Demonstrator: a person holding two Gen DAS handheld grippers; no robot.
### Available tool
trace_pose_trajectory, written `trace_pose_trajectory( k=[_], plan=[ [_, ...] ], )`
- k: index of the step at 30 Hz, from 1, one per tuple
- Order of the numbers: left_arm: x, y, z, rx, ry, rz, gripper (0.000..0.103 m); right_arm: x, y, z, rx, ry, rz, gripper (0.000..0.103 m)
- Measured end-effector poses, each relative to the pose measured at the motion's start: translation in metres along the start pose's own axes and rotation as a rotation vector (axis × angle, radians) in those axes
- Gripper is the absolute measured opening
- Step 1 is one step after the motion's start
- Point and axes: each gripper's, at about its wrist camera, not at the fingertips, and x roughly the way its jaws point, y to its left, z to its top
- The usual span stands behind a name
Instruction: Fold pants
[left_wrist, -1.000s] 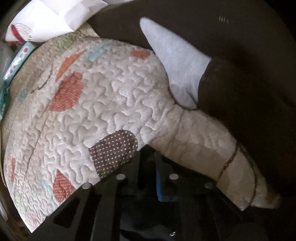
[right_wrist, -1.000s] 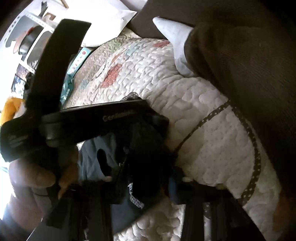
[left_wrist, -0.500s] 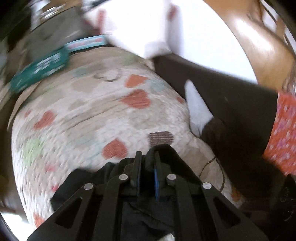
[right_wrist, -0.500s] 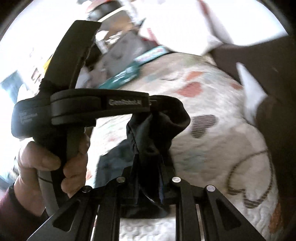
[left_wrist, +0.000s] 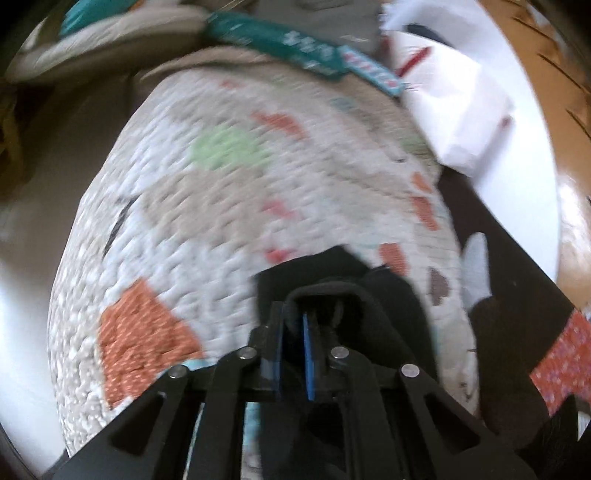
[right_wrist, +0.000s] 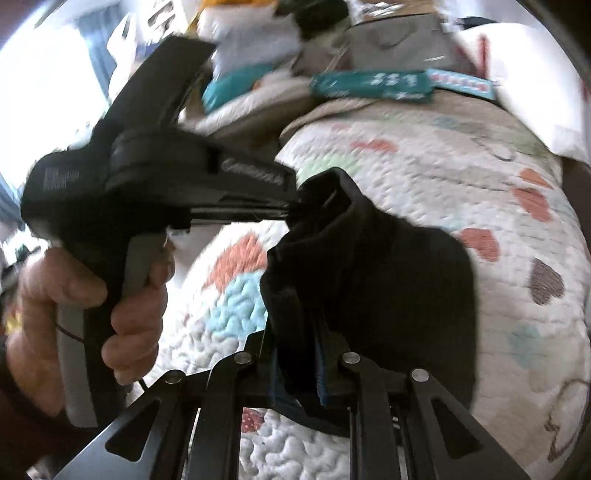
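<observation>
With the left gripper (right_wrist: 291, 206) and right gripper (right_wrist: 301, 354) each clenched on a bunched edge of the black pants (right_wrist: 388, 266) above the quilt (right_wrist: 461, 177), draw them apart evenly so the cloth hangs flat.

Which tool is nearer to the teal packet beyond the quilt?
Left. The left tool grips the pants farther forward, toward the teal packet; the right tool sits behind.
</observation>
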Motion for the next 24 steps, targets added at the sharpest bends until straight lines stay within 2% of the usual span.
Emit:
trace_pose_trajectory(
  k=[1, 3, 4, 5, 6, 7, 11, 13, 15, 17, 19, 22, 24],
  plan=[
    [0.004, 0.007, -0.002, -0.015, 0.010, 0.019, 0.013, 0.009, 0.007, -0.002, -0.035, 0.018, -0.009, 0.020],
    [0.007, 0.020, -0.004, -0.033, 0.018, 0.036, 0.026, 0.025, 0.020, -0.008, -0.112, 0.053, -0.038, 0.024],
    [0.005, 0.025, -0.003, -0.037, 0.015, 0.038, 0.031, 0.029, 0.025, -0.012, -0.141, 0.063, -0.054, 0.032],
    [0.003, 0.028, -0.003, -0.042, 0.014, 0.042, 0.046, 0.029, 0.028, -0.017, -0.163, 0.066, -0.055, 0.040],
    [0.000, 0.032, -0.003, -0.053, 0.015, 0.047, 0.057, 0.028, 0.031, -0.020, -0.176, 0.065, -0.041, 0.057],
    [-0.001, 0.035, -0.003, -0.061, 0.015, 0.047, 0.059, 0.026, 0.033, -0.022, -0.189, 0.065, -0.025, 0.066],
    [-0.012, 0.054, -0.007, -0.149, -0.002, 0.050, 0.059, 0.008, 0.038, -0.030, -0.219, 0.060, -0.015, 0.066],
    [-0.026, 0.066, -0.012, -0.224, -0.063, 0.076, 0.059, -0.006, 0.030, -0.032, -0.200, 0.059, 0.002, 0.066],
    [-0.038, 0.066, -0.014, -0.244, -0.112, 0.090, 0.059, -0.026, 0.015, -0.032, -0.153, 0.048, 0.018, 0.066],
    [-0.051, 0.053, -0.011, -0.206, -0.181, 0.125, 0.059, -0.044, -0.003, -0.031, -0.097, 0.019, -0.001, 0.066],
    [-0.053, 0.033, -0.008, -0.138, -0.217, 0.172, 0.060, -0.059, -0.028, -0.029, -0.028, -0.020, -0.051, 0.066],
    [-0.031, 0.011, -0.007, -0.035, -0.175, 0.220, 0.061, -0.064, -0.059, -0.024, 0.049, -0.031, -0.129, 0.066],
    [-0.008, 0.004, -0.009, 0.014, -0.130, 0.249, 0.061, -0.060, -0.077, -0.023, 0.113, -0.026, -0.139, 0.066]
  ],
)
